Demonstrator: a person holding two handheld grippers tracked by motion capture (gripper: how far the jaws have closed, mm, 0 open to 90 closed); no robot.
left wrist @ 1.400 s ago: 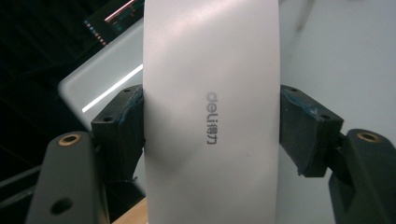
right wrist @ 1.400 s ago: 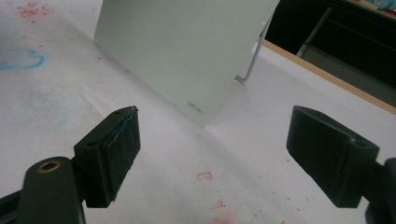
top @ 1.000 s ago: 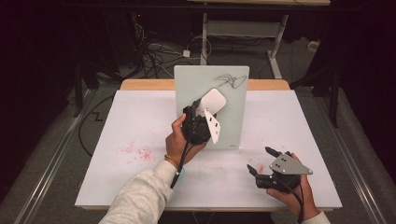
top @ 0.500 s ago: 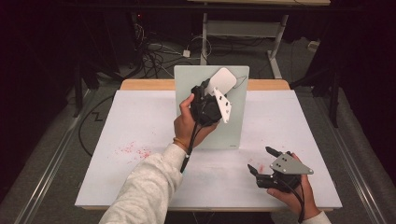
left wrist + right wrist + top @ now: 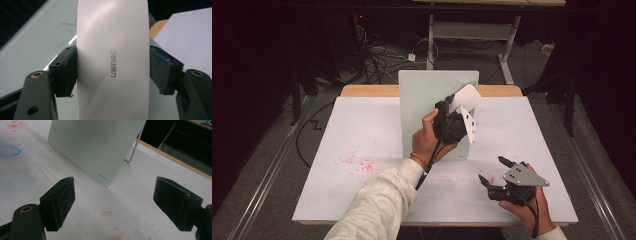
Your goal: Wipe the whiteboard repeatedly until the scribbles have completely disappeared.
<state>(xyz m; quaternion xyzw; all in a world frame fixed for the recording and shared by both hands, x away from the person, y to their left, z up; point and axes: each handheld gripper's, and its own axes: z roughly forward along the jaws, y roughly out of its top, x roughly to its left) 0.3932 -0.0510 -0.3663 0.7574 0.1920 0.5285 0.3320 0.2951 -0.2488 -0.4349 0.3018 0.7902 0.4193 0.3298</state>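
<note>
A pale green board (image 5: 422, 105) stands upright at the middle back of the table. Dark scribble marks (image 5: 458, 83) show near its top right corner. My left gripper (image 5: 457, 106) is raised in front of that corner, shut on a white eraser (image 5: 465, 97). In the left gripper view the eraser (image 5: 112, 32), marked "deli", is clamped between both pads, with the board (image 5: 32, 45) and a dark mark (image 5: 65, 23) behind it. My right gripper (image 5: 493, 170) rests at the front right, open with nothing between its fingers. From the right gripper (image 5: 113, 202) the board (image 5: 92, 147) stands ahead.
White paper (image 5: 362, 125) covers the table, with red specks (image 5: 357, 162) at the left and a blue smudge (image 5: 10, 151). The board's wire stand (image 5: 133, 147) shows behind it. The wooden table edge (image 5: 367, 90) runs along the back, with cables (image 5: 382, 55) on the floor beyond.
My left gripper has carried the eraser up and to the right across the board, toward its top right corner. The right gripper has stayed put.
</note>
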